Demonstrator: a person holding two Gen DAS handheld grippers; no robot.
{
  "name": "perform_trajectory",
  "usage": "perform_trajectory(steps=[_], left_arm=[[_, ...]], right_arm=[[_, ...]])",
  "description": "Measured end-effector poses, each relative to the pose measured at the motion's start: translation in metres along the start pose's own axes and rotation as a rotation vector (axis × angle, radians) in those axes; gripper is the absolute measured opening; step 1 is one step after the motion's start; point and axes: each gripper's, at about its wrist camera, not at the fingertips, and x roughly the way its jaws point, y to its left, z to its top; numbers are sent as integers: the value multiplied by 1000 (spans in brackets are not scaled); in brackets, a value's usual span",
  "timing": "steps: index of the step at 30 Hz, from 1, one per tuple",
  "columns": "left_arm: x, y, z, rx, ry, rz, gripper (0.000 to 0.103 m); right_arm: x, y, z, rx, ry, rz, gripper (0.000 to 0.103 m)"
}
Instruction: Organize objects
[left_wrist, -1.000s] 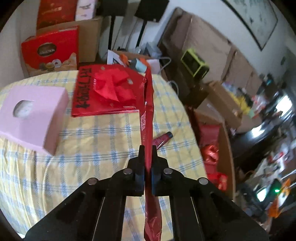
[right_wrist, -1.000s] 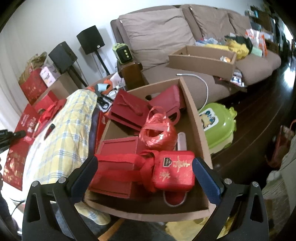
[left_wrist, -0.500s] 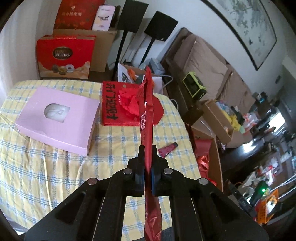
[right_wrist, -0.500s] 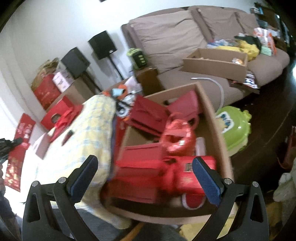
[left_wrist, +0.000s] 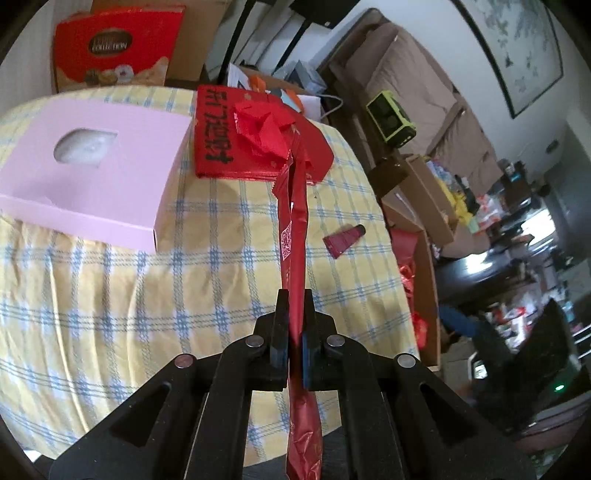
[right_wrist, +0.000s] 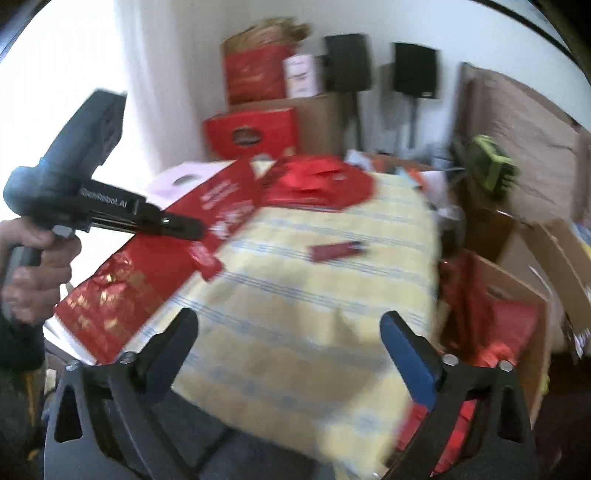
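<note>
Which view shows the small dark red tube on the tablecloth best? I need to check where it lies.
The left wrist view: the tube is sharp, lying alone on the checked tablecloth right of the held red banner. The right wrist view shows it only motion-blurred.

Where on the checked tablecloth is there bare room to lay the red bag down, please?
Free: the near tablecloth, below the pink box and left of the small red tube. Crowded: the far end, with the pink box beside the red paper pile.

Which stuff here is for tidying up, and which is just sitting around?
For the job:
red foil bag, held in left tongs
red paper pile
pink box
small red tube

Lying about:
sofa
speakers
</note>
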Motion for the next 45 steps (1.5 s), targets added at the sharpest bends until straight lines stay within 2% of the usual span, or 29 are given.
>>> perform_trajectory(steps=[2,5,8,10,12,14,18,21,25,29,31,32,33,34,37,39,40,41,42,45], left_arm=[[-1,4,0,-18,1,-10,5],[1,8,0,-35,8,-31,5],[6,5,-2,4,27,-17,6],[9,5,-3,27,39,-4,7],[11,8,-4,26,58,-27,7],[13,10,-6,36,70,-46,7],[9,15,-4,14,54,-48,5],[-4,23,-1,-8,16,-42,5],[-19,30,3,-21,-18,-30,5],[-21,34,3,-20,-3,-50,5],[-19,33,1,-5,19,-58,5],[-18,31,0,10,32,-58,5],[-18,29,-2,27,47,-61,5],[-18,26,-3,48,63,-67,5],[-22,23,-4,59,61,-56,6],[-24,22,-5,64,61,-79,6],[-24,22,-5,70,61,-81,6],[-25,22,-5,67,56,-74,6],[-27,23,-5,60,51,-71,6],[-33,26,-1,40,16,-42,6]], right_arm=[[28,11,7,-8,41,47,82],[59,29,11,-43,80,87,76],[77,45,13,-98,80,102,70],[83,51,13,-142,92,96,61],[90,53,14,-172,113,77,41],[94,52,15,-166,125,91,27],[97,44,17,-133,127,82,10],[95,40,19,-107,135,76,4],[87,40,22,-104,112,64,3],[80,48,29,-163,89,73,8],[75,53,33,-197,56,58,36],[73,56,36,-221,36,33,61],[71,59,37,-252,15,20,68],[71,62,39,-286,-1,17,67],[82,66,40,-362,27,29,61],[90,65,41,-377,55,94,32],[93,64,41,-369,70,126,24],[98,62,42,-356,90,144,11],[102,61,41,-339,120,155,7],[104,57,38,-305,136,105,7]])
